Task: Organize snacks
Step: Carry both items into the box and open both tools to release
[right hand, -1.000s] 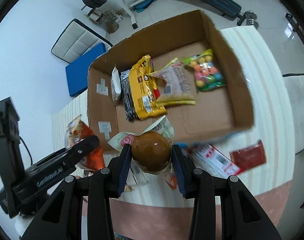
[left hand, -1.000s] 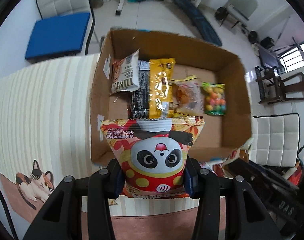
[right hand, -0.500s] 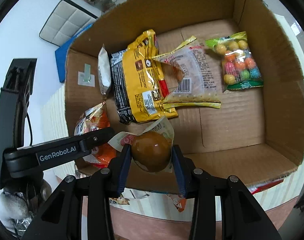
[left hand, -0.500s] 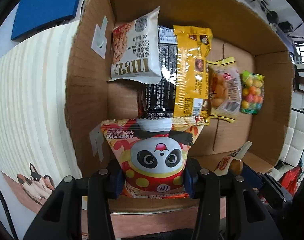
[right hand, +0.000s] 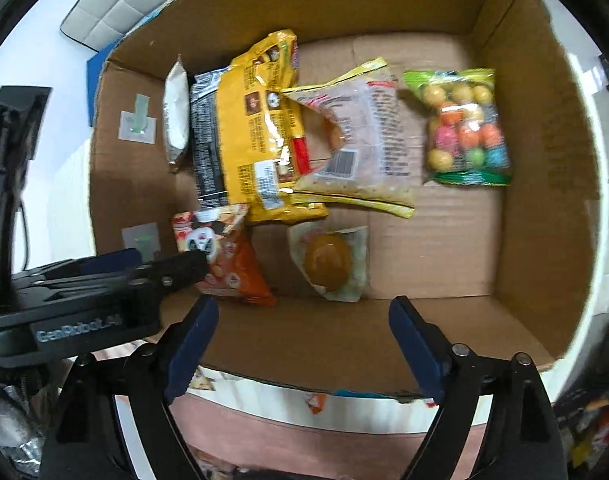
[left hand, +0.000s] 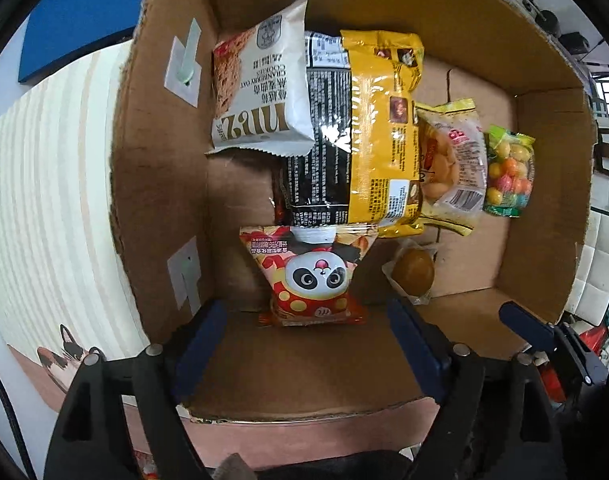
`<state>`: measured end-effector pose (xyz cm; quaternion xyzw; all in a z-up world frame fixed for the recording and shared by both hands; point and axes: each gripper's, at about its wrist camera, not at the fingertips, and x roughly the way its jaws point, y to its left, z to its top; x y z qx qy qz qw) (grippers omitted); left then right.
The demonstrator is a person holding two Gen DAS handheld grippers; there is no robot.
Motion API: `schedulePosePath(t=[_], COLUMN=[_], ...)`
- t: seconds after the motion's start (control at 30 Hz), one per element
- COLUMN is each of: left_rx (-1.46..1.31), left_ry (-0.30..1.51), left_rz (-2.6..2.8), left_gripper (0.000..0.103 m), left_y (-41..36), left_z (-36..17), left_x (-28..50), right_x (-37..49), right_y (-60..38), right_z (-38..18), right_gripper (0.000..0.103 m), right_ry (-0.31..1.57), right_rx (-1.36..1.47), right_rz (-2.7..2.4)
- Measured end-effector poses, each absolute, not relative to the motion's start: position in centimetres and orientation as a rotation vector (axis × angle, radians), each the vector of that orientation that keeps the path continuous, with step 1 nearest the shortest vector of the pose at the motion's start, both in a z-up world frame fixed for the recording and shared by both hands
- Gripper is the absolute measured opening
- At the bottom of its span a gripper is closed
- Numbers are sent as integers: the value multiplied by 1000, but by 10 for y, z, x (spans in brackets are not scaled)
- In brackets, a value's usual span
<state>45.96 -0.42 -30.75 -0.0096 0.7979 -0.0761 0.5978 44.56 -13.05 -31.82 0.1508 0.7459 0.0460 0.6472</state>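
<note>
Nearest the left wrist camera, the left gripper [left hand: 310,338] hangs over the near edge of the cardboard box [left hand: 156,184] with its jaws spread wide and nothing between them. Just beyond its blue pads [left hand: 200,344], the panda snack bag [left hand: 312,280] lies on the box floor by the near wall, clear of both pads. To its right, close by, the brown egg packet [left hand: 414,272] rests on the cardboard too.

The right gripper [right hand: 300,340] stands likewise released, jaws wide apart, above the same near wall. The egg packet [right hand: 330,262] lies just ahead of it, touching neither finger. To its left the panda bag [right hand: 220,256] sits partly behind the left gripper's black body [right hand: 84,300], which reaches in from the left side of that view.

Further in, a yellow bag [left hand: 384,132] overlaps a black bag [left hand: 320,152], their lower edges touching the top of the panda bag. A white oat cookie packet [left hand: 264,92] leans against the left wall, over the black bag. Right of the yellow bag lies a clear packet of pale round snacks [left hand: 448,160], and beyond it, near the right wall, a bag of coloured candy balls [left hand: 508,172]. The box stands on a striped tablecloth [left hand: 44,200] with a cat printed on it.
</note>
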Motion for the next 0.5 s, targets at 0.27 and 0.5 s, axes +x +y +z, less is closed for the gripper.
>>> schedulePosePath(t=[0.27,0.5], left_rx=[-11,37], left_ry=[1701,1473], left_rz=[-158,-108], left_gripper=[86,86], left_y=[-3,3], left_z=[-267,-219], left_x=[451,417], right_x=[435,412], right_y=[-133,-137], right_z=[-292,-251], right_gripper=[92,92], right_ry=[1611,1467], right_rx=[187,123], right_rz=[52,-2])
